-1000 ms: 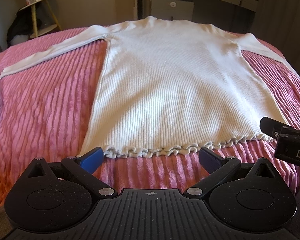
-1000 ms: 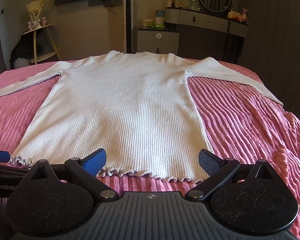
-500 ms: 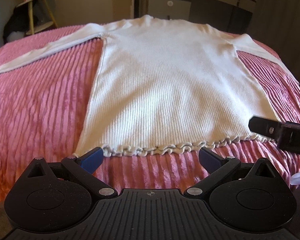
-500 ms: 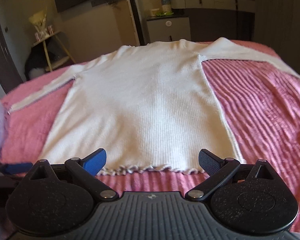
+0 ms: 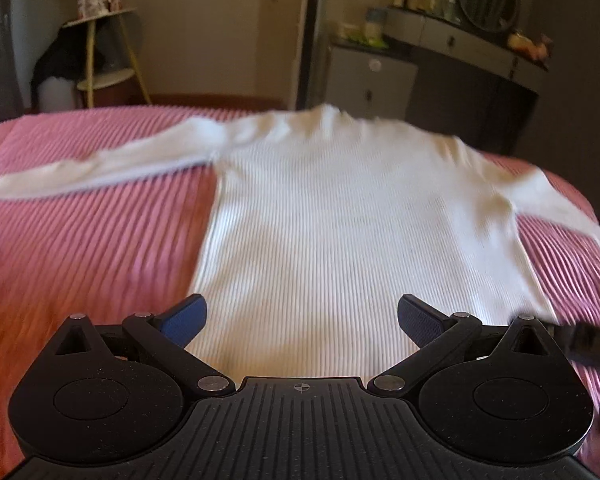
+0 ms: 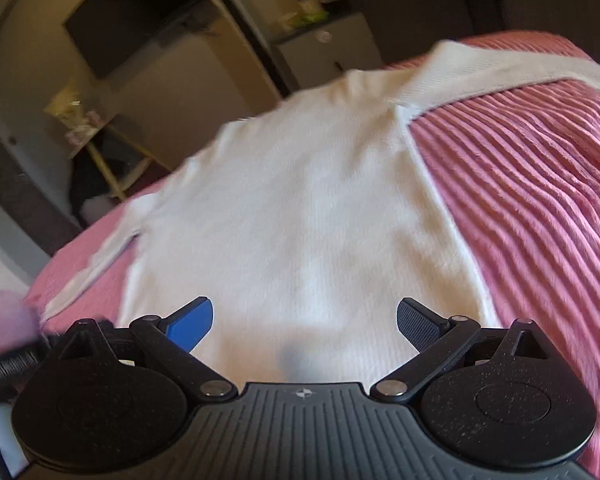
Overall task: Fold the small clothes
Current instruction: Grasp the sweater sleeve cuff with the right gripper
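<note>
Both claws apparently advanced over the sweater (image 5: pixel 339 220) hem.

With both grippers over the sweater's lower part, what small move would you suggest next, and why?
Probably lower both and pinch the hem. The white sweater lies flat and unfolded on the pink bedspread, and the left hand-held gripper and right hand-held gripper are both open, holding nothing.
</note>
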`<state>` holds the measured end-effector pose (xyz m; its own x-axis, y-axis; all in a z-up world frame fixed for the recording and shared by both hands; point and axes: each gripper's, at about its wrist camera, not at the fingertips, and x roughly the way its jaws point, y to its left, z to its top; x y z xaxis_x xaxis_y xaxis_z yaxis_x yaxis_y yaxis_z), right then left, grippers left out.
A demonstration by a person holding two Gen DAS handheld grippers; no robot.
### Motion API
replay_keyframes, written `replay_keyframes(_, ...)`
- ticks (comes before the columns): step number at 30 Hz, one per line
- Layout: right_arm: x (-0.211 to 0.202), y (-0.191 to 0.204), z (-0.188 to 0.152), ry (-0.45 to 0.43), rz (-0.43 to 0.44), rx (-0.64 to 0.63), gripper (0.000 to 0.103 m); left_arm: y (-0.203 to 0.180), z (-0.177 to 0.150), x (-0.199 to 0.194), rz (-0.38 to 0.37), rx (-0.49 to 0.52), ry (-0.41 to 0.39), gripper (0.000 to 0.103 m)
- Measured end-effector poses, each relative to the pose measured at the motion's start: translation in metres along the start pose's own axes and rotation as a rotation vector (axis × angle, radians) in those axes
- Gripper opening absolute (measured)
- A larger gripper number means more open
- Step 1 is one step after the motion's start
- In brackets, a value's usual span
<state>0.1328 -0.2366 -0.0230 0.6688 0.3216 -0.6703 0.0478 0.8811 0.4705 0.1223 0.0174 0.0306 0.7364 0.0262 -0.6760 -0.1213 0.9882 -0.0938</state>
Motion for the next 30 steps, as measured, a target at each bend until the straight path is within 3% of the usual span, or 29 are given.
replay_keyframes(4,0.030,-0.033,0.000,0.035,0.017,0.103,0.099,-0.010,0.010,0.043,0.066,0.016,-0.048,0.103)
replay_keyframes(6,0.033,-0.034,-0.001,0.043,0.035,0.081,0.099,-0.008,0.006,0.061,0.092,0.008,-0.046,0.103)
replay_keyframes(10,0.038,-0.035,0.006,0.128,0.080,-0.034,0.099,0.008,-0.005,0.087,0.070,-0.108,0.003,0.103)
replay_keyframes(12,0.033,-0.049,0.020,0.160,0.151,0.003,0.099,0.014,-0.010,0.087,0.044,-0.137,-0.036,0.103)
replay_keyframes(14,0.015,-0.076,0.041,0.046,0.196,0.114,0.098,0.015,-0.014,0.086,0.017,-0.108,-0.073,0.103)
replay_keyframes(17,-0.013,-0.124,0.083,-0.210,0.048,0.202,0.092,0.013,-0.019,0.092,0.013,-0.025,-0.052,0.103)
replay_keyframes(20,-0.019,-0.190,0.122,-0.371,-0.118,0.368,0.057,0.008,-0.021,0.092,0.028,-0.013,-0.058,0.103)
replay_keyframes(21,-0.016,-0.212,0.133,-0.387,-0.172,0.441,0.038,0.008,-0.021,0.093,0.027,-0.016,-0.054,0.103)
replay_keyframes(22,-0.013,-0.233,0.143,-0.405,-0.196,0.513,0.032,0.009,-0.020,0.094,0.024,-0.021,-0.052,0.103)
replay_keyframes(27,0.019,-0.291,0.165,-0.436,-0.294,0.700,0.026,0.010,-0.021,0.095,0.020,-0.026,-0.054,0.103)
replay_keyframes(30,0.037,-0.310,0.169,-0.461,-0.276,0.772,0.026,0.010,-0.023,0.093,0.021,-0.034,-0.063,0.103)
